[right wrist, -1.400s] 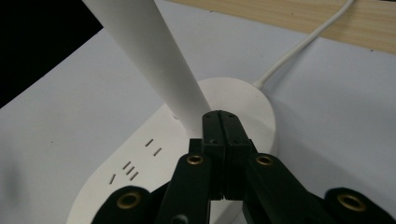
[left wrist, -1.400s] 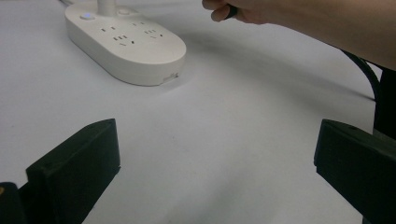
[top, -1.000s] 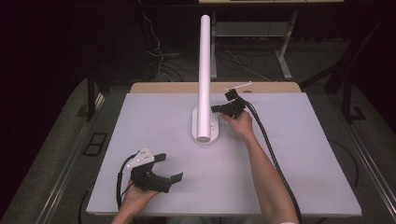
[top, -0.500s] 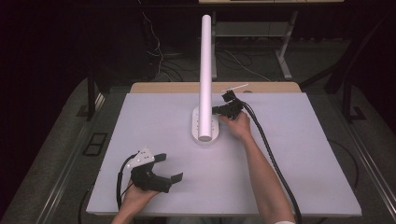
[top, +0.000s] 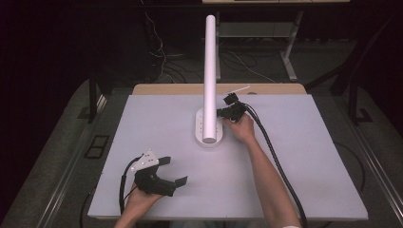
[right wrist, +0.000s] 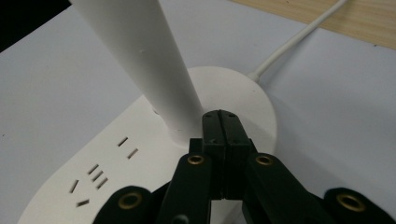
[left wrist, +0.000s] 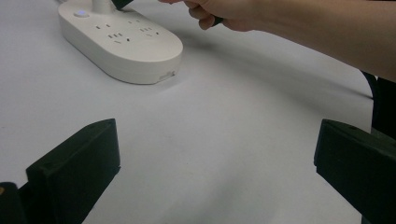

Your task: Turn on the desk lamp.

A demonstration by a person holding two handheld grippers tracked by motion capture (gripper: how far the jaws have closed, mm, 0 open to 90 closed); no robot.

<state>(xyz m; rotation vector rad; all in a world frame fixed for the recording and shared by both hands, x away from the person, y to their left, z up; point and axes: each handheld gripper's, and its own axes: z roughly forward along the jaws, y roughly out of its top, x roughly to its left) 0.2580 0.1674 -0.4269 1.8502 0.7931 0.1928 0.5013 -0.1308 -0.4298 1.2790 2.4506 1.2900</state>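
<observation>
A white power strip base (top: 209, 129) with sockets lies mid-table, and a tall white tube (top: 209, 71) rises from it. My right gripper (top: 222, 113) is shut, jaws pressed together with nothing between them, its tips against the foot of the tube (right wrist: 154, 65) just above the base (right wrist: 140, 154). A white cord (right wrist: 299, 37) runs from the base toward the far edge. My left gripper (top: 173, 171) rests open near the table's front left; in its view the jaws stand wide apart over bare table, with the power strip (left wrist: 122, 42) ahead.
The white table top (top: 309, 156) sits on a wooden board showing at the far edge. A black cable (top: 275, 156) trails from the right gripper along the person's forearm. Dark floor, desk legs and cables lie beyond the table.
</observation>
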